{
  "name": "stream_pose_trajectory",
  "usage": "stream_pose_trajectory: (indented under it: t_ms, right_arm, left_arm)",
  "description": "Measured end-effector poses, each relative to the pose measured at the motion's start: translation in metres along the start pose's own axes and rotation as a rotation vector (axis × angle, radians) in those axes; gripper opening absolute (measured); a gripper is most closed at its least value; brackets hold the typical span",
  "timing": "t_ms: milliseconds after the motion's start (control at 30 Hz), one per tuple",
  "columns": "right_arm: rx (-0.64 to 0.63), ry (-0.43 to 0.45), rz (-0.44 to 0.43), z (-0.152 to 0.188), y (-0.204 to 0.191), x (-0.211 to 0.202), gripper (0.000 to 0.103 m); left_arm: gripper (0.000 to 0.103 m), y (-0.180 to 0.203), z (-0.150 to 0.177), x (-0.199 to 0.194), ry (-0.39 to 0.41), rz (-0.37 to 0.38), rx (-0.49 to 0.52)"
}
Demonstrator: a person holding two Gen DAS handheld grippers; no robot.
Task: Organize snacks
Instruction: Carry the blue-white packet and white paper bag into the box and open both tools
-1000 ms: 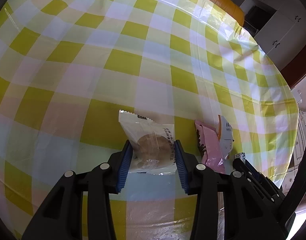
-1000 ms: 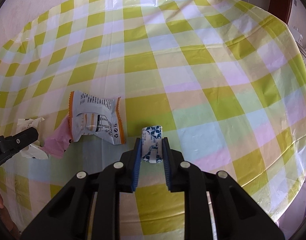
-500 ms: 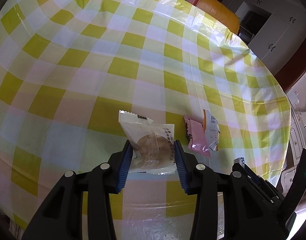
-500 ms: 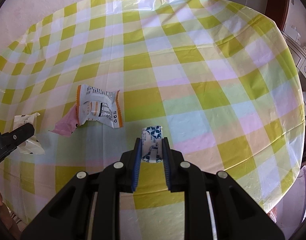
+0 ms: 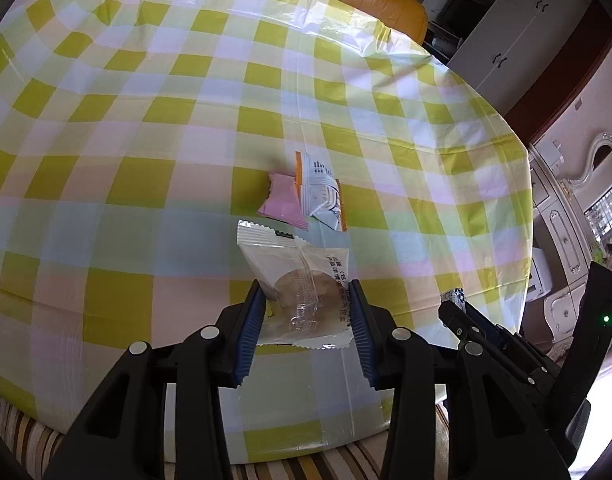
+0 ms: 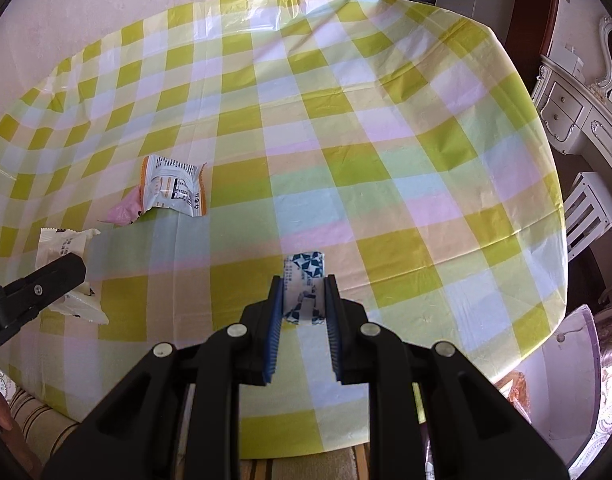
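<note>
Both grippers have pulled back and a little up from the table since the earlier frames, so more of the checked tablecloth (image 6: 345, 128) and its near edge now show. The left gripper (image 5: 306, 312) holds a clear cookie packet (image 5: 302, 280) between its blue pads, lifted off the cloth. The right gripper (image 6: 304, 300) has its jaws narrow, closed on a small blue-and-white packet (image 6: 306, 276), also in the air. On the table two snacks lie together: a white-and-orange packet (image 6: 174, 184) resting partly over a pink packet (image 6: 124, 210). They are well apart from both grippers, toward the middle of the cloth. An orange chair (image 5: 377, 0) stands behind the far edge of the table.
</note>
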State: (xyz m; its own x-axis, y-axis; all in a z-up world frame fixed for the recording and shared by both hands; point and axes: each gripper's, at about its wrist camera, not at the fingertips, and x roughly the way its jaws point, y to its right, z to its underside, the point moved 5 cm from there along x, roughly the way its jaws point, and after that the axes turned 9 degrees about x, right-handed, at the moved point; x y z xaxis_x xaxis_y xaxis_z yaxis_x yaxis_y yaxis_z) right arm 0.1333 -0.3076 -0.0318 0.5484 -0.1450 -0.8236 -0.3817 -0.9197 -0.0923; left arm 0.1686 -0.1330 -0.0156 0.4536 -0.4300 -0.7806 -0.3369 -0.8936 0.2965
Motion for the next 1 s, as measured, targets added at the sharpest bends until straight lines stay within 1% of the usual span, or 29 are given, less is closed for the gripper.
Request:
stream_pose_trajectory:
  t_ms: [167,333,500,633,900,1000]
  right_arm:
    - [0.033,0.003,0.022,0.009,0.033,-0.015,0.020]
    - [0.086,-0.009,0.056,0.022,0.076,-0.024,0.020]
    - [0.134,-0.021,0.117,0.036,0.127,-0.033,0.020]
    - [0.181,-0.051,0.167,0.054,0.168,-0.035,0.020]
    - [0.274,-0.112,0.249,0.093,0.235,-0.038,0.020]
    - [0.303,-0.138,0.266,0.108,0.254,-0.040,0.020]
  left_arm:
    - [0.041,0.046,0.014,0.006,-0.039,0.067,0.080]
    - [0.041,0.091,0.029,0.015,-0.089,0.142,0.157]
    - [0.041,0.144,0.051,0.023,-0.153,0.221,0.265]
    - [0.041,0.185,0.070,0.031,-0.208,0.288,0.347]
    - [0.041,0.239,0.105,0.041,-0.323,0.392,0.449]
    - [0.041,0.256,0.121,0.043,-0.384,0.432,0.490]
